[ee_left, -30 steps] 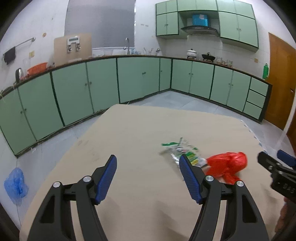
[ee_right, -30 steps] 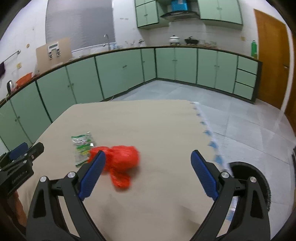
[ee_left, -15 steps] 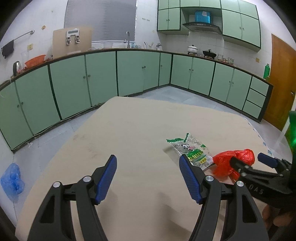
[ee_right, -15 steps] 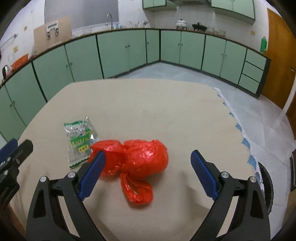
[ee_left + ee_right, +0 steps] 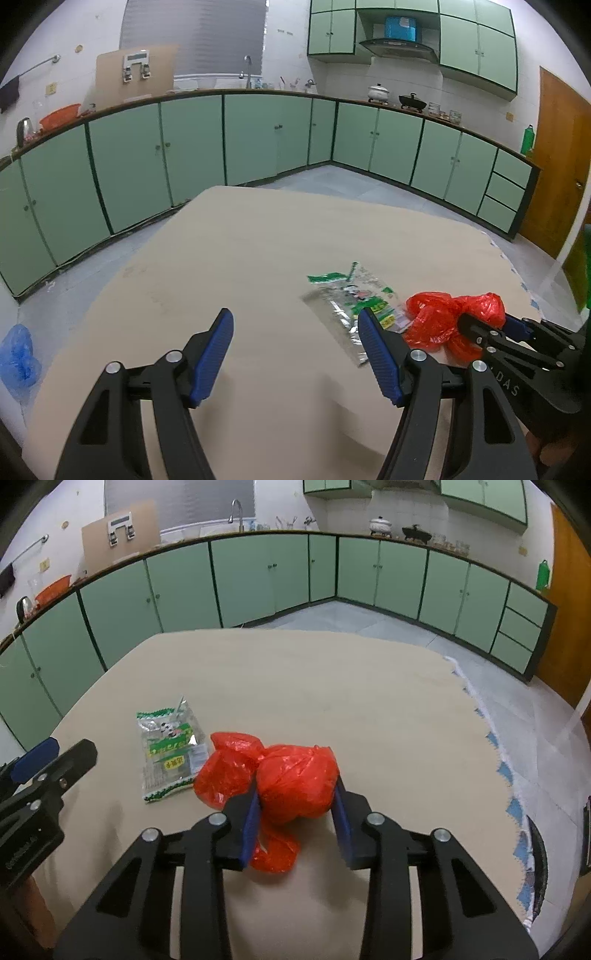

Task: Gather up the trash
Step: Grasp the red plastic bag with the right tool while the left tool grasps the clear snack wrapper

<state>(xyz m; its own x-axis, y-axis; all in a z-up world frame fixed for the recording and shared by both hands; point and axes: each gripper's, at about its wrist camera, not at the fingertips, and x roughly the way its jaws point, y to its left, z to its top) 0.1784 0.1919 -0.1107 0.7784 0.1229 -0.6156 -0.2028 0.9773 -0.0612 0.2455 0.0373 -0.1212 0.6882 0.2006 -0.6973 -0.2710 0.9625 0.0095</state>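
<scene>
While the right gripper (image 5: 295, 818) has its jaws pinched on the red bag (image 5: 295, 782) at the bench's (image 5: 332, 686) near right, the left gripper (image 5: 295, 358) waits wide open, the wrapper (image 5: 351, 299) just far-right of it.

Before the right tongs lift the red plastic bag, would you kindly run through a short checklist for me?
1. Right tongs closed on both sides of the red plastic bag: ok.
2. Bag's loose tail free of the pads: cannot tell.
3. Green snack wrapper outside the grip: ok.
4. Left tongs open, holding nothing: ok.
5. Left tongs apart from the bag: ok.
6. Bag lifted off the table: not ok, it looks still resting there.
</scene>
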